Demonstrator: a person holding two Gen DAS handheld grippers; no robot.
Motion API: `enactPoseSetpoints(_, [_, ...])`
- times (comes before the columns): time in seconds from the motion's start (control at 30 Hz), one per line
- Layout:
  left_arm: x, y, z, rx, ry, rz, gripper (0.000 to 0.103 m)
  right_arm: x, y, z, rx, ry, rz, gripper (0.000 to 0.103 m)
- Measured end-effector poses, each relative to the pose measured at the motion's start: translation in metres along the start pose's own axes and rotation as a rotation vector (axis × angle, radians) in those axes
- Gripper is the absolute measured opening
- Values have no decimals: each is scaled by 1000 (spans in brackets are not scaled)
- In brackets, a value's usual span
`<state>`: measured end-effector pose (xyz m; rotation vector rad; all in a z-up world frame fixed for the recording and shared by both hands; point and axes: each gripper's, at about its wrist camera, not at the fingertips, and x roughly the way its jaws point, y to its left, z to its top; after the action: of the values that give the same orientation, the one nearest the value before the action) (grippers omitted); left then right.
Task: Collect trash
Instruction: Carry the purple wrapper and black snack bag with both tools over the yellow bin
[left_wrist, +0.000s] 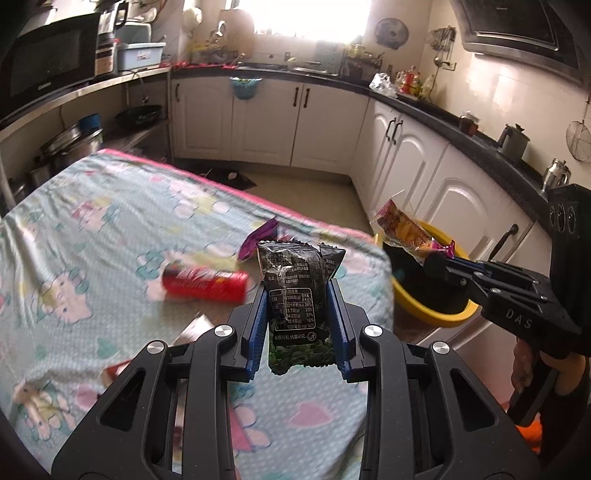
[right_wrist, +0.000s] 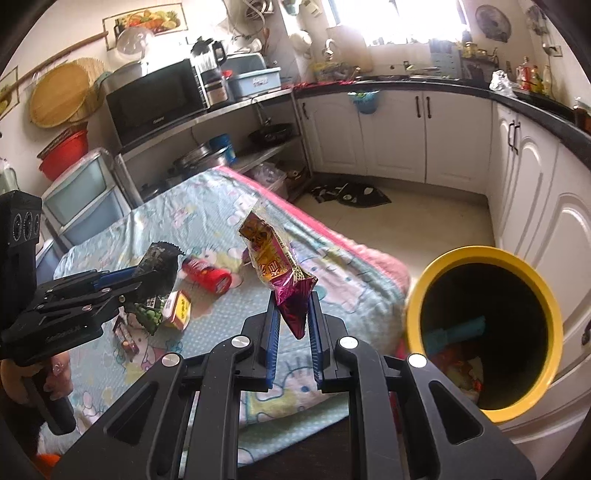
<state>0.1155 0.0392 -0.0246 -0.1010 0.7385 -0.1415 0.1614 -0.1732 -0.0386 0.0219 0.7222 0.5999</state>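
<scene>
My left gripper (left_wrist: 301, 314) pinches a black pea packet (left_wrist: 295, 295) above the table's (left_wrist: 74, 221) near edge; my right gripper (right_wrist: 291, 325), clamped tight, holds a pink-and-yellow wrapper (right_wrist: 275, 266) by one corner beside the yellow bin (right_wrist: 417, 295). That thin corner could slip and miss.

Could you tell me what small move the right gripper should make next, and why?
Probably carry the right gripper sideways until it hangs over the yellow bin, then release. It is shut on the pink and yellow wrapper, lifted clear of the table, and the bin's open mouth sits just beside it.
</scene>
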Motion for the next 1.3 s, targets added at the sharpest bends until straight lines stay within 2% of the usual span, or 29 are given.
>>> enactPoseSetpoints(0.53, [16, -47, 34, 54, -55, -81, 24, -31, -51, 7, 85, -71, -94, 14])
enactPoseSetpoints(1.3, [43, -103, 58, 81, -73, -193, 24, -65, -94, 9, 176, -155, -210, 14])
